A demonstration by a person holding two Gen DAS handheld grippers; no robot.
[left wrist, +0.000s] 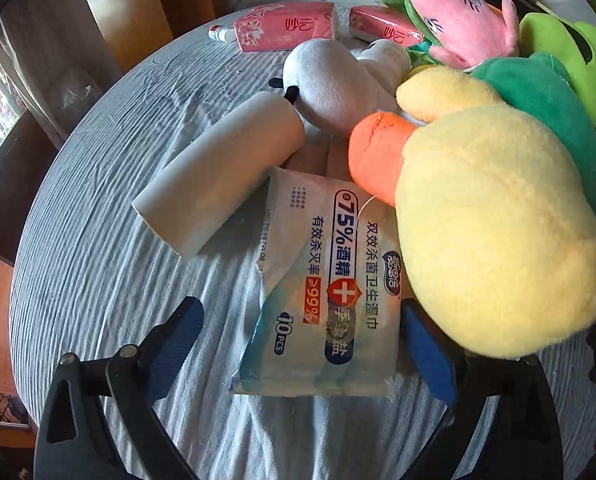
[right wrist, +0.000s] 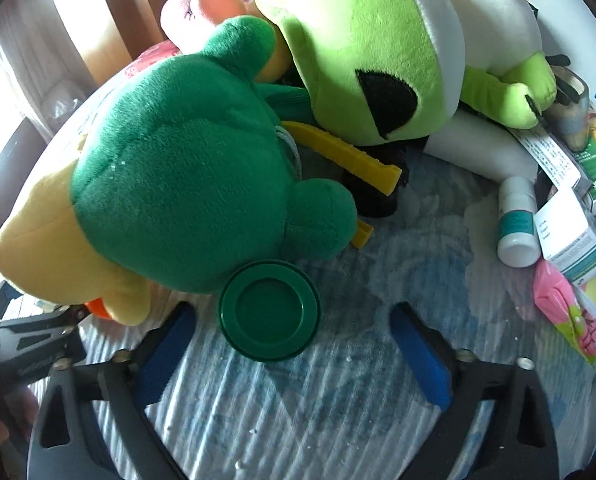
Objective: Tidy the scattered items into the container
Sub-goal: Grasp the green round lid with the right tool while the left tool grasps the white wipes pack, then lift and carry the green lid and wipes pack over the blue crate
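1. Wet-wipe pack [left wrist: 318,292] lies flat on the tabletop [left wrist: 97,280] between the spread left claw [left wrist: 302,344] fingers, untouched;
2. green lid [right wrist: 269,310] lies just ahead of the spread right claw [right wrist: 293,348], nearer its left finger.

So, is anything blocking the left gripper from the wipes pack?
Nothing visible. The wipes pack already lies between the open left gripper fingers, its top bare. The yellow plush duck crowds only the right-hand finger.
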